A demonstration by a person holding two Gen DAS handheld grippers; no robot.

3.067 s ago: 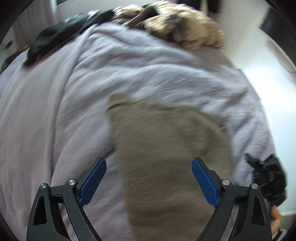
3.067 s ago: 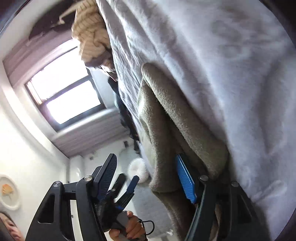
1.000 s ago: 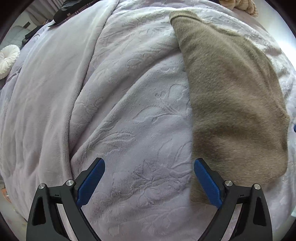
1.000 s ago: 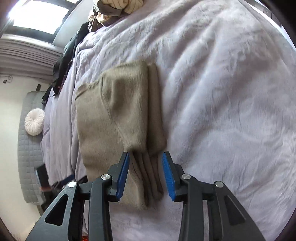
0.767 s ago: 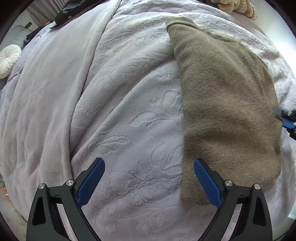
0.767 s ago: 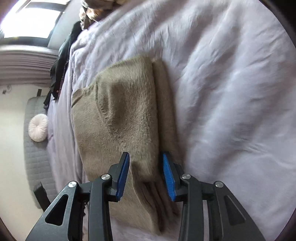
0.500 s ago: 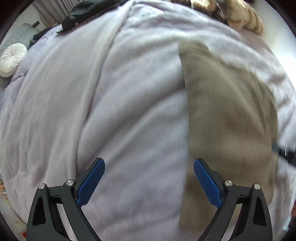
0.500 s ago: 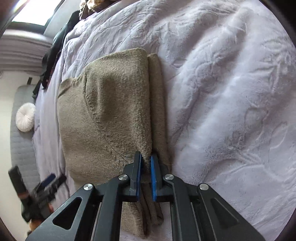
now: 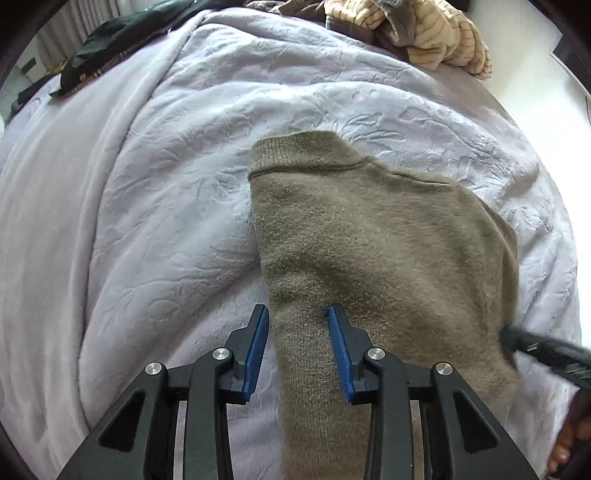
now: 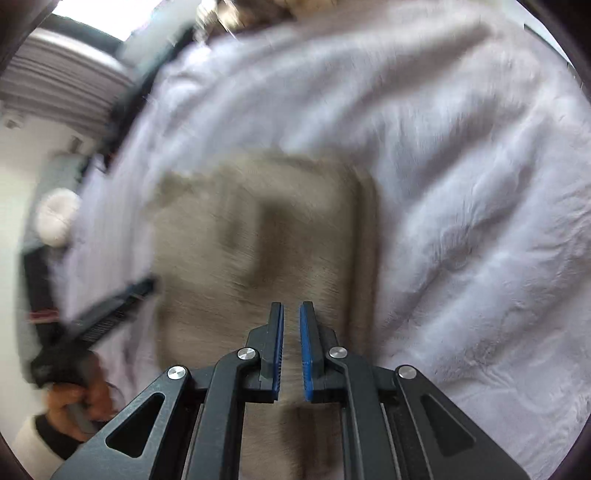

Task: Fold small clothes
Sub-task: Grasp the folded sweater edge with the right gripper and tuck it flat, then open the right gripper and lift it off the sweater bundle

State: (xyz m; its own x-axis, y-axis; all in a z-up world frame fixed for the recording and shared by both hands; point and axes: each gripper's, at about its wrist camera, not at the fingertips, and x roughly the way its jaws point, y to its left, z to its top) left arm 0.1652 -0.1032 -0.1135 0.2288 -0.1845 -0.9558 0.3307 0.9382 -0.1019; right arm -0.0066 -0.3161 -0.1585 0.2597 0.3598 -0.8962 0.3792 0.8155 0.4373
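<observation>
An olive-brown knit sweater (image 9: 369, 258) lies folded lengthwise on a lilac blanket (image 9: 147, 184), collar at the far end. My left gripper (image 9: 298, 343) points down at its near left edge. Its jaws are closing: the left pad is on the blanket just outside the edge, the right pad on the knit, and the flat strip between them is not pinched. The right gripper (image 10: 291, 339) is shut on the sweater (image 10: 258, 229) at its near part, with knit showing in the narrow slit between the pads. That view is blurred. From the left wrist, the right gripper (image 9: 511, 334) touches the sweater's right edge.
A heap of beige striped clothes (image 9: 424, 33) and dark garments (image 9: 110, 40) lie at the blanket's far end. A white round cushion (image 10: 57, 216) sits off the bed at left. A hand (image 10: 74, 402) holds the left gripper. The blanket (image 10: 461, 184) spreads to the right of the sweater.
The left gripper slid right onto the sweater's left edge and its wide jaws narrowed around it. The right gripper's jaws closed on the sweater's folded side and shifted.
</observation>
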